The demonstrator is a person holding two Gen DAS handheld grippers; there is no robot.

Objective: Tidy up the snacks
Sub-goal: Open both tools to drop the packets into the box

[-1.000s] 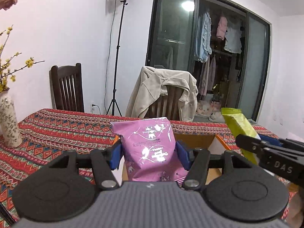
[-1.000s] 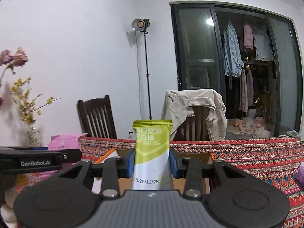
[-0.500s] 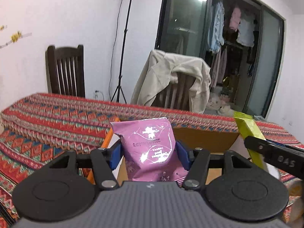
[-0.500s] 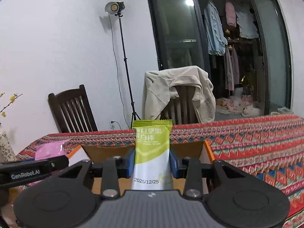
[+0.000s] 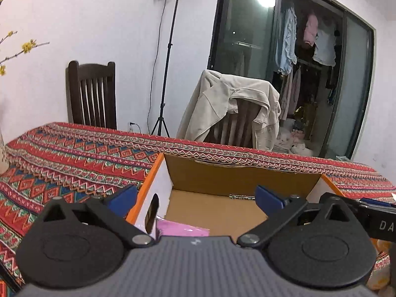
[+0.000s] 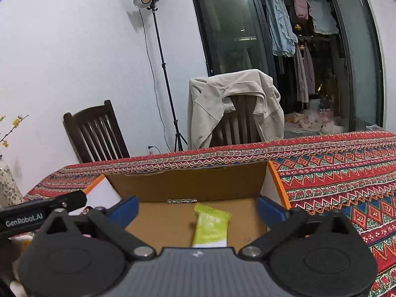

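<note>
An open cardboard box (image 5: 235,178) with orange edges stands on the patterned tablecloth. Over it, my left gripper (image 5: 196,198) has its jaws opening wide, and the blue pads touch nothing. A pink snack bag (image 5: 183,229) lies on the box floor just below it, partly hidden by the gripper body. My right gripper (image 6: 198,209) is also opening over the box (image 6: 185,185). A green snack bar packet (image 6: 210,225) lies loose on the box floor between and below its pads. Each view shows the other gripper at its side edge.
Behind the table, a beige jacket (image 5: 230,109) hangs over one chair, and a dark wooden chair (image 5: 92,94) stands to its left. A light stand (image 6: 160,69) is by the wall. A flowered vase (image 6: 6,185) stands at the table's left end.
Both grippers sank toward the box and went from shut to open. The pink bag and the green packet left the pads and now lie in the box.
</note>
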